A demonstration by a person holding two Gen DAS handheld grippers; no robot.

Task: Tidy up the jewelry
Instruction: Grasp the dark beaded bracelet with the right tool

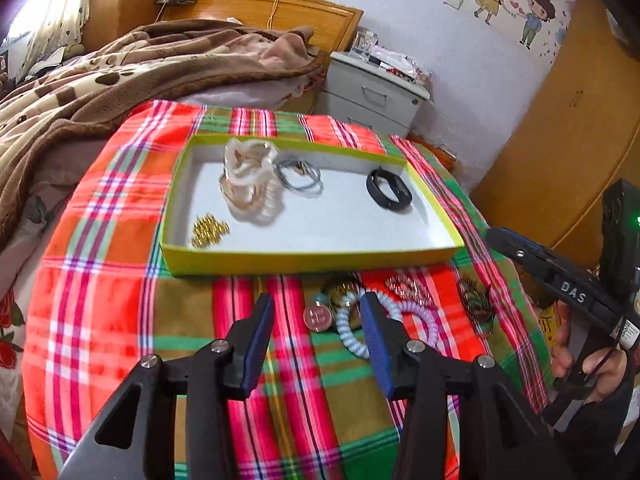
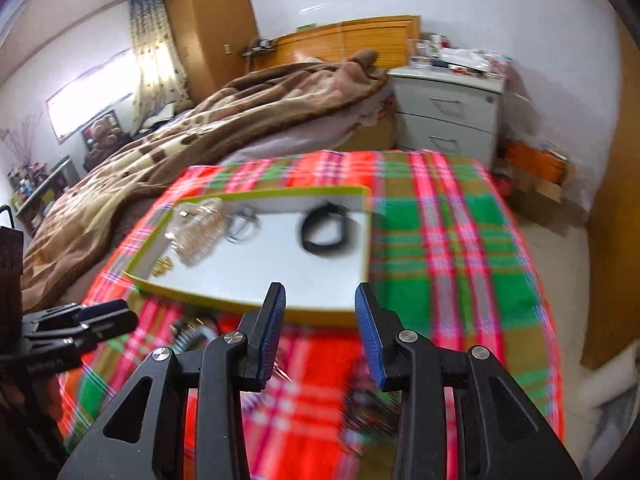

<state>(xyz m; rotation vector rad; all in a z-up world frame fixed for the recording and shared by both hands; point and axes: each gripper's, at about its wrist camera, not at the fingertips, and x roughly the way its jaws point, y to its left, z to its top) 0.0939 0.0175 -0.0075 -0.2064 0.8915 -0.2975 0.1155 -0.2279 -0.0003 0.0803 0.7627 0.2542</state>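
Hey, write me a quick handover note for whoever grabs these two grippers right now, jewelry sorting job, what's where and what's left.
Left gripper: open, empty, hovering over the pale blue coil hair tie on the plaid cloth.
Right gripper: open, empty, near the box's front edge.
Already in the yellow-rimmed box: cream bead bundle, grey rings, black band, gold beads.
Still on the cloth in front of the box: the blue coil tie, a pink round piece, a pink coil tie, a gold chain piece, a dark ornate piece.
Left to do: move those into the box.
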